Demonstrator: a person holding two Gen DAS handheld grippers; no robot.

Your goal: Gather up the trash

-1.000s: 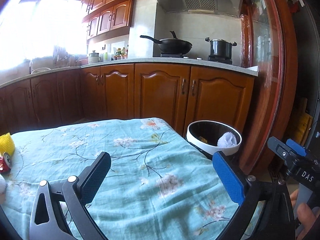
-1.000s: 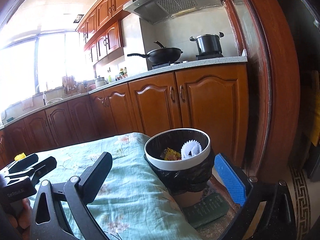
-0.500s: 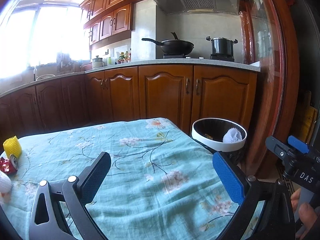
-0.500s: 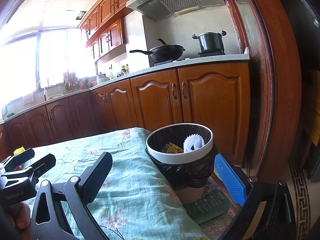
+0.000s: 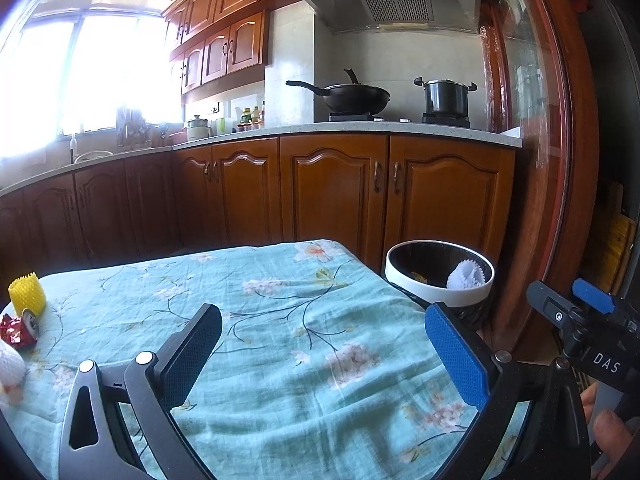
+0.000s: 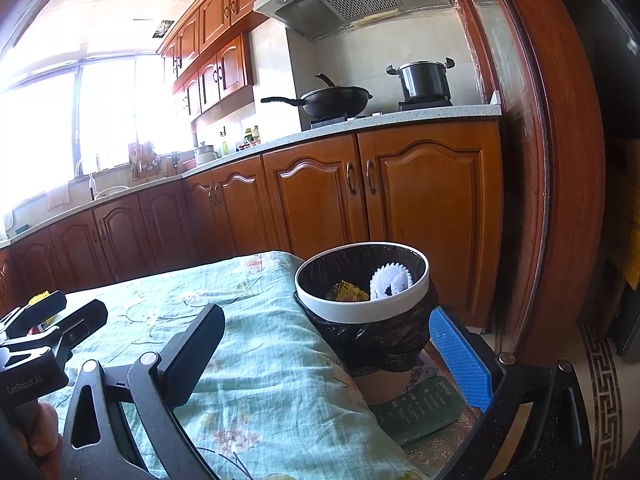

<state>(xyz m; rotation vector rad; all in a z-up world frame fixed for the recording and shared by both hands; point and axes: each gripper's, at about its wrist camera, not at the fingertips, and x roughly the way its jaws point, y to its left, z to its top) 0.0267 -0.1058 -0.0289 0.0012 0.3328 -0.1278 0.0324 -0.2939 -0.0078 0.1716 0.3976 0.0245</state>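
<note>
Both cameras have tipped up a little since a second ago, so the bin and the cloth sit lower in each picture, and the trash at the left edge shows more.

The left gripper (image 5: 322, 354) hangs over the blue flowered tabletop (image 5: 280, 300) with its jaws spread wide and nothing between them. The right gripper (image 6: 326, 354) is also wide and empty. It sits over the right edge of the cloth, with the trash bin (image 6: 362, 304) just past its blue finger.

The bin has a white rim and a black bag. A white foam net (image 6: 390, 282) and a yellow wrapper (image 6: 346, 292) already lie inside it.

What is left sits far off at the left side of the tabletop. There is a yellow foam net (image 5: 27, 294) standing up, a red crushed can (image 5: 20, 332) just in front of it, and a white lump (image 5: 10, 368) at the very edge, too cut off to name.

All three lie to the left of the left gripper and well apart from it. The right gripper is much farther away, near the bin. So the left gripper looks like the one to go, by swinging left. The can lies on its side with its round end facing the camera, so its long way seems to point toward the gripper.
</note>
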